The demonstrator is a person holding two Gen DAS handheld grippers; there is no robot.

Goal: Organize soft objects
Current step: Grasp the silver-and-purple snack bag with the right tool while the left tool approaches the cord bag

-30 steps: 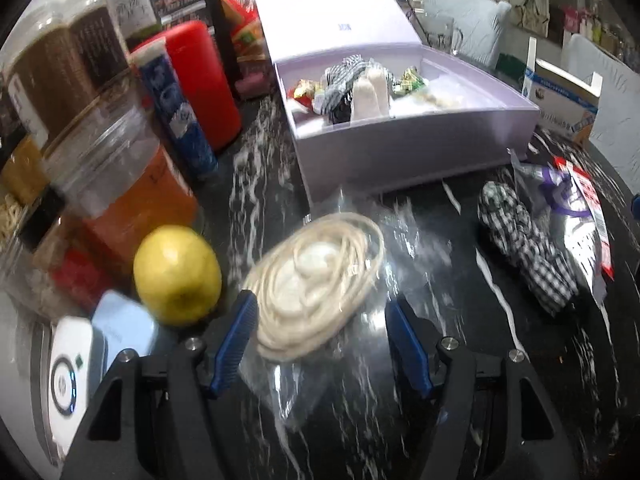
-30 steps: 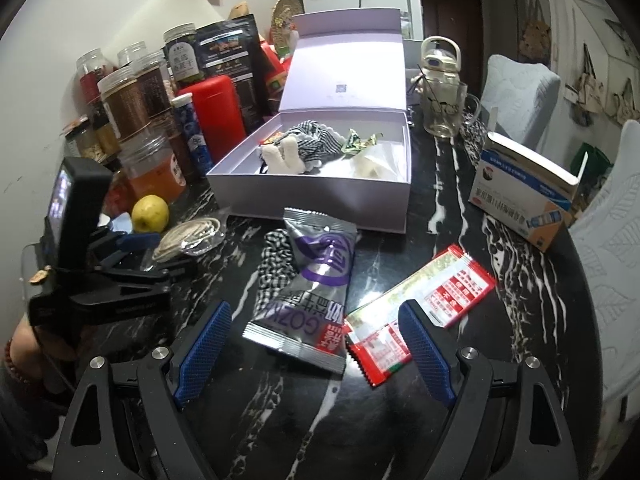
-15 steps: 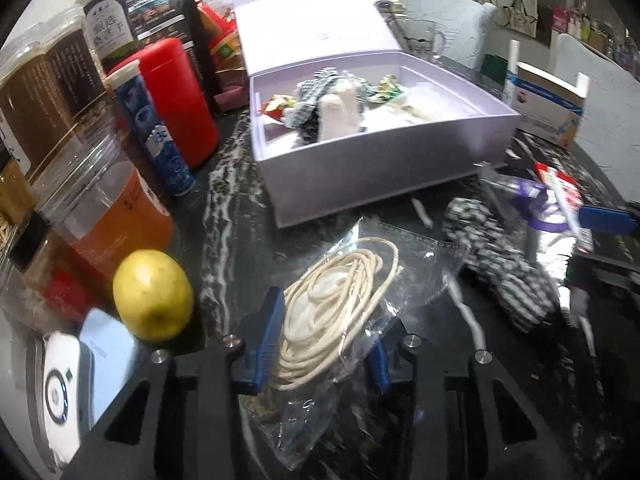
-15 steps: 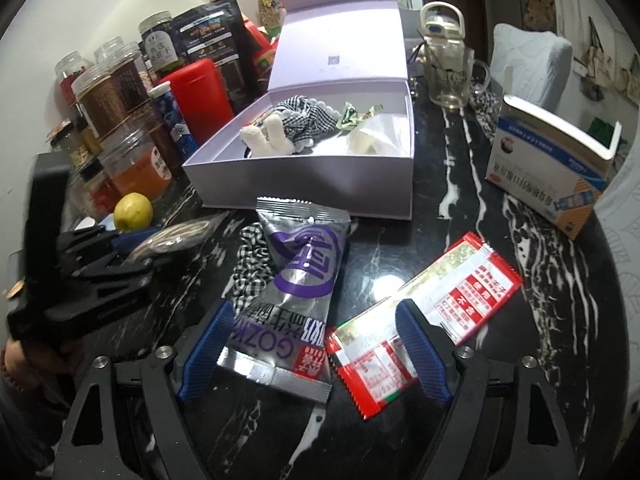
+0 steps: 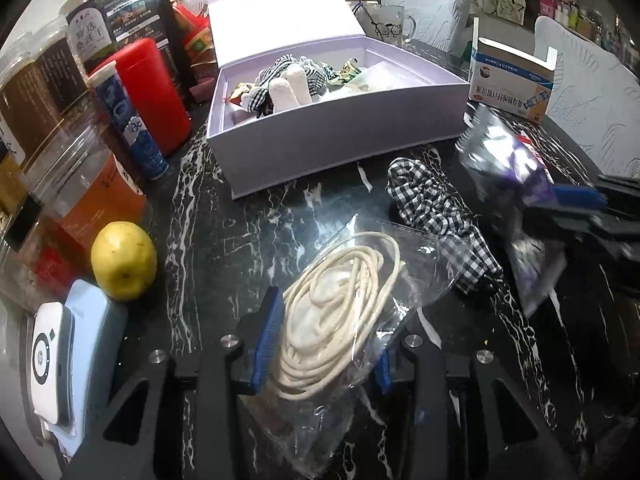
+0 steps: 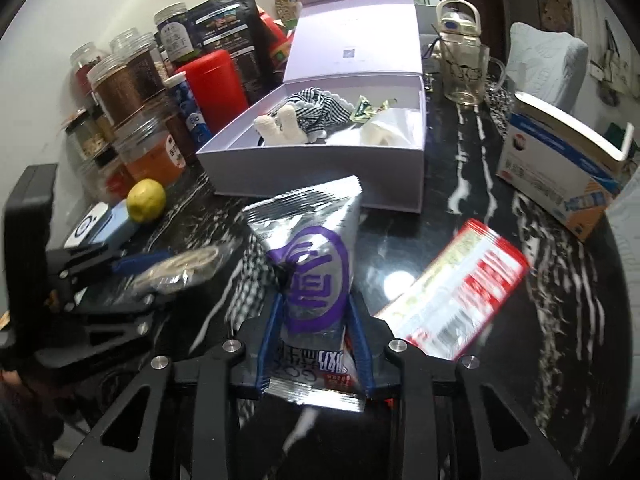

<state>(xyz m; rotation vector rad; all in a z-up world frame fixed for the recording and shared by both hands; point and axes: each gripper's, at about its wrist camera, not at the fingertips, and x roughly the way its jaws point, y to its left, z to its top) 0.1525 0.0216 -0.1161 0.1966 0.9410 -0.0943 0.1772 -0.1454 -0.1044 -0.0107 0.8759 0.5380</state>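
Currently my left gripper clamps the bagged cord coil, its long axis toward 1 o'clock. My right gripper is closing on the silver snack pouch. Both lifted off the surface; the lavender box lies at 12 o'clock, nearer the right hand.

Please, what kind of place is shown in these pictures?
Most likely a home dining room or kitchen corner. A dark marble table is crowded with food jars, a lemon and a glass jug, with padded chairs around it.
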